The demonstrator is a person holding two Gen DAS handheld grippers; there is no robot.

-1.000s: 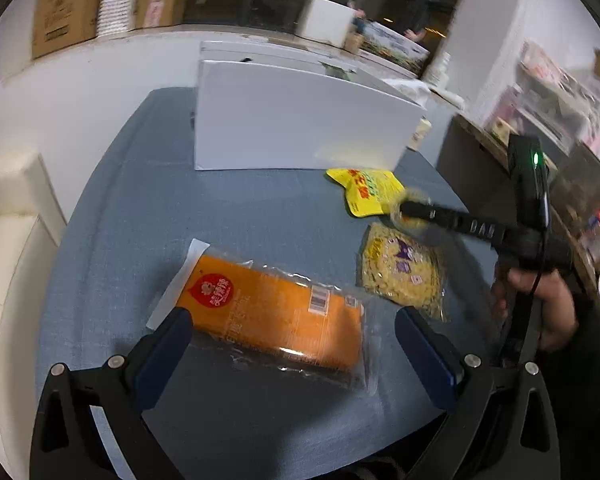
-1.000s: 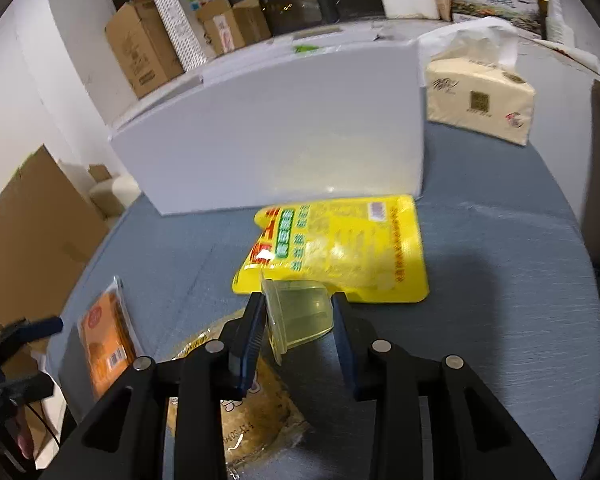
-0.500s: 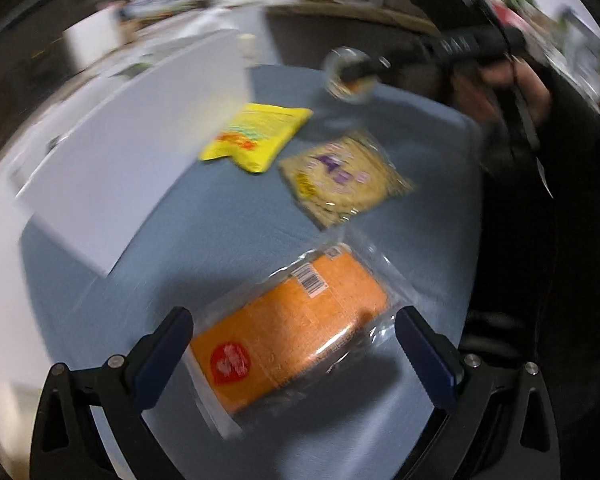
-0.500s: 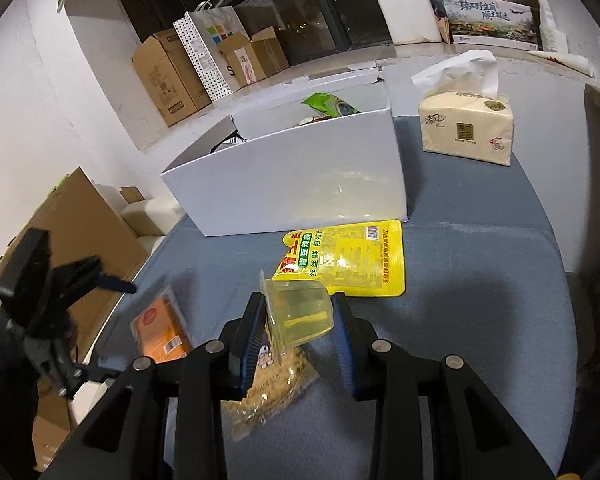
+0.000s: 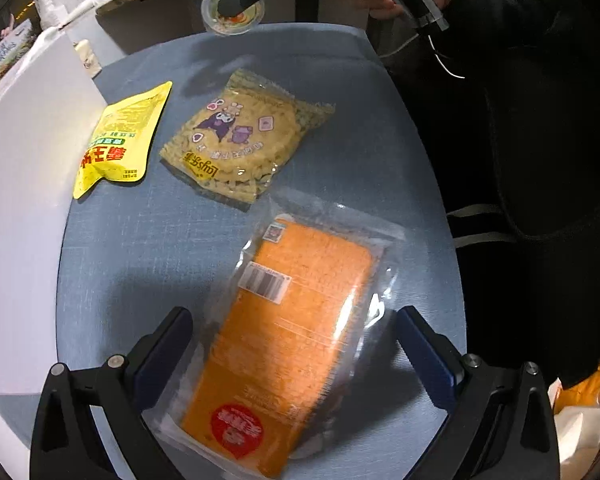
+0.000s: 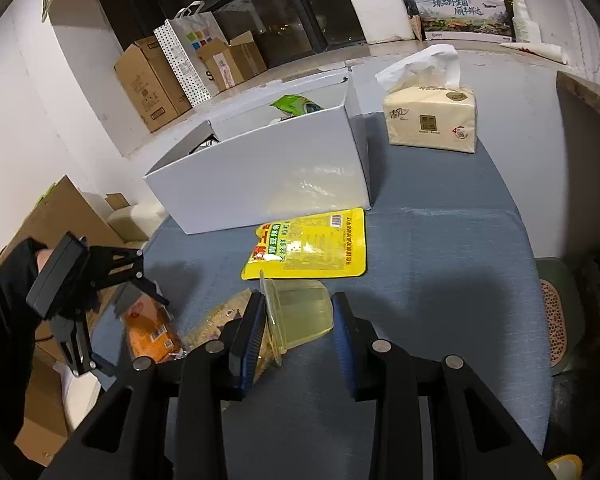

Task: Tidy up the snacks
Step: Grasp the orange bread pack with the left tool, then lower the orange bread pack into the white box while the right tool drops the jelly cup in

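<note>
Clamping a clear jelly cup (image 6: 300,316) between its blue pads, the right hand-held gripper (image 6: 298,326) fills the lower centre of the right wrist view, the cup's rim against the left pad. In the left wrist view, the left hand-held gripper (image 5: 292,352) stands with its jaws wide apart, low over an orange packet (image 5: 288,344) lying on the blue counter (image 5: 148,240); the packet sits between the pads, and neither pad touches it. Above it in that frame lies a tan snack bag (image 5: 240,140), with a yellow pouch (image 5: 120,136) at its left. In the right wrist view, past the yellow pouch, a white box (image 6: 268,176) stands at frame centre with a green packet (image 6: 296,105) inside. A tissue pack (image 6: 432,120) sits to the box's right.
</note>
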